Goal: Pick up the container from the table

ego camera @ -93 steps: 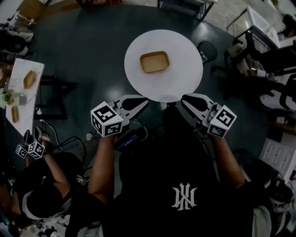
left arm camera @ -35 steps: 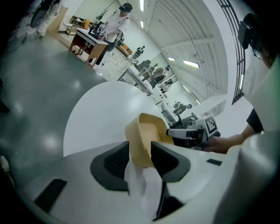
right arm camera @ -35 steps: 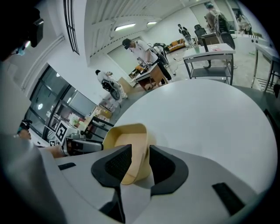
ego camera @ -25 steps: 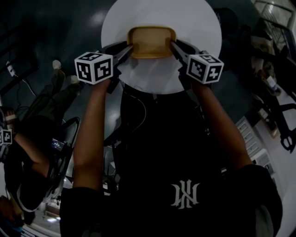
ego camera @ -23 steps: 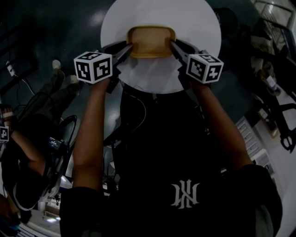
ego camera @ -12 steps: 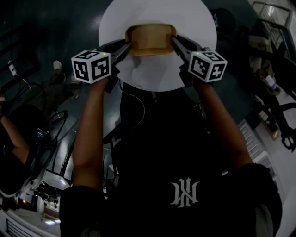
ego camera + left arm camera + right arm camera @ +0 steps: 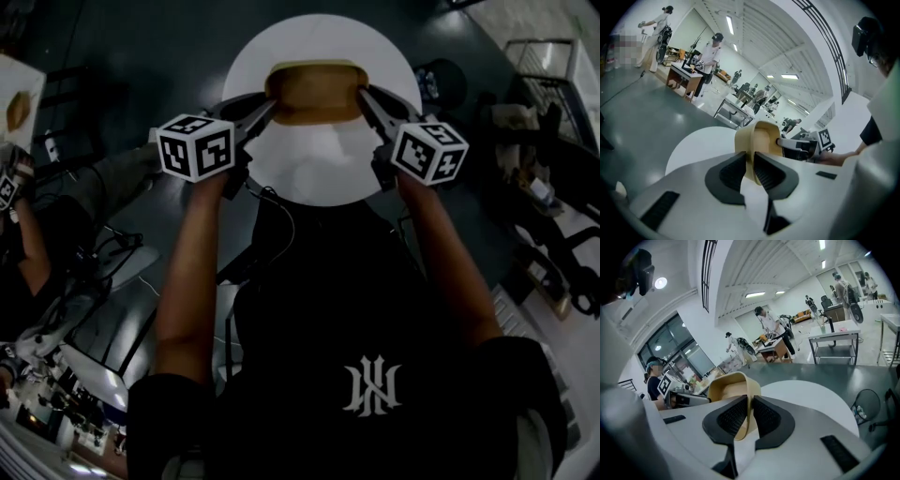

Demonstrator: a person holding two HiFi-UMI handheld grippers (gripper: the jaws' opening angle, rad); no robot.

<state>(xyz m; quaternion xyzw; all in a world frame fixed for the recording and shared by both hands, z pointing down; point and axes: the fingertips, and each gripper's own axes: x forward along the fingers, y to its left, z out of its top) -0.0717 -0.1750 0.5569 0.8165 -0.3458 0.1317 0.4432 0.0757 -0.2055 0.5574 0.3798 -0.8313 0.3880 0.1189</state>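
In the head view, the tan container (image 7: pixel 316 94) sits between the 2 grippers over the far half of the round white worktop (image 7: pixel 319 173). The left gripper (image 7: pixel 267 105) reaches in from the left and meets the container's left end. The right gripper (image 7: pixel 364 94) comes in from the right and meets its right end. Each gripper carries a marker cube (image 7: pixel 195 147) just ahead of the person's bare forearm.

In the left gripper view, the black fingers (image 7: pixel 729 173) are closing, and the container's (image 7: pixel 761 138) thin near wall stands clenched between them. The pads lie against both faces of the wall. The right gripper (image 7: pixel 799 147) shows on the container's far end. The worktop (image 7: pixel 693 147) lies lower, behind the fingers.

In the right gripper view, the fingers (image 7: pixel 769 418) are also closing on the container's (image 7: pixel 729 383) wall, which is pinched between the 2 pads. The left gripper (image 7: pixel 686 399) holds the opposite end. The worktop (image 7: pixel 815 397) spreads out below and to the right. Several people (image 7: pixel 776 333) stand at other tables across the hall.
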